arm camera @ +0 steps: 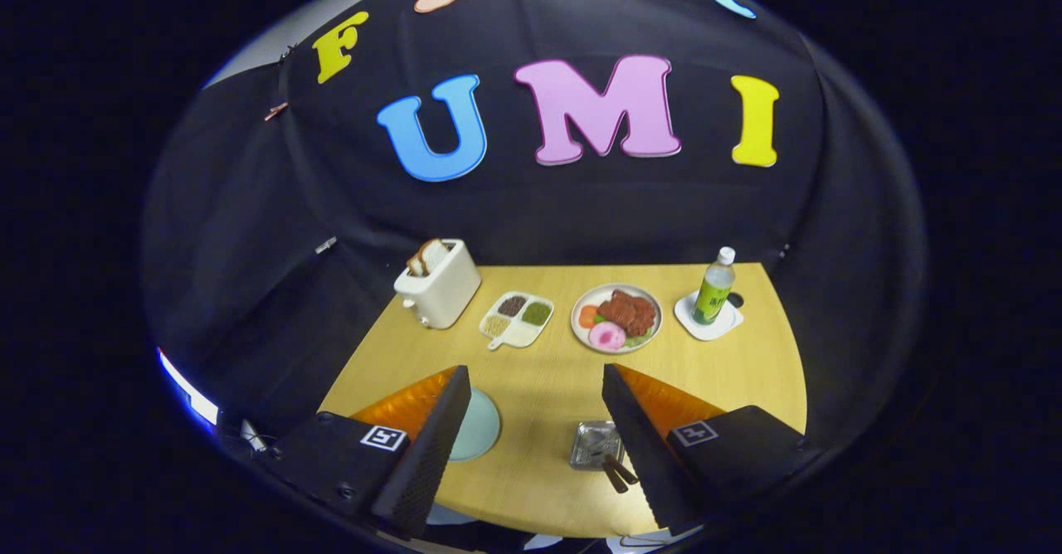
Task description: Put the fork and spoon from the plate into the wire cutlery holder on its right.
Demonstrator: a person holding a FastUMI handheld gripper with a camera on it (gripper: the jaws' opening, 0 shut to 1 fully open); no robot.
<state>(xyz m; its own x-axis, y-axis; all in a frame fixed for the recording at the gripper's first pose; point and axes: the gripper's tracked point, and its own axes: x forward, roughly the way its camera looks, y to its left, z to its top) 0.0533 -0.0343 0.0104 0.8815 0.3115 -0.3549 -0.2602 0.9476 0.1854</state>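
My gripper (535,369) hovers high over the wooden table (548,371), open, with nothing between its fingers. A pale teal plate (479,428) lies below, half hidden behind the left finger; the part that shows is bare. To its right stands the wire cutlery holder (594,443), close against the right finger's inner side. Two brown handles (619,474) stick out of the holder towards me; the ends of the utensils are too small to make out.
Along the table's far side stand a cream toaster (437,283) with bread in it, a white divided dish (518,318), a plate of food (616,318), and a green bottle (715,289) on a white coaster (708,320). Black cloth walls surround the table.
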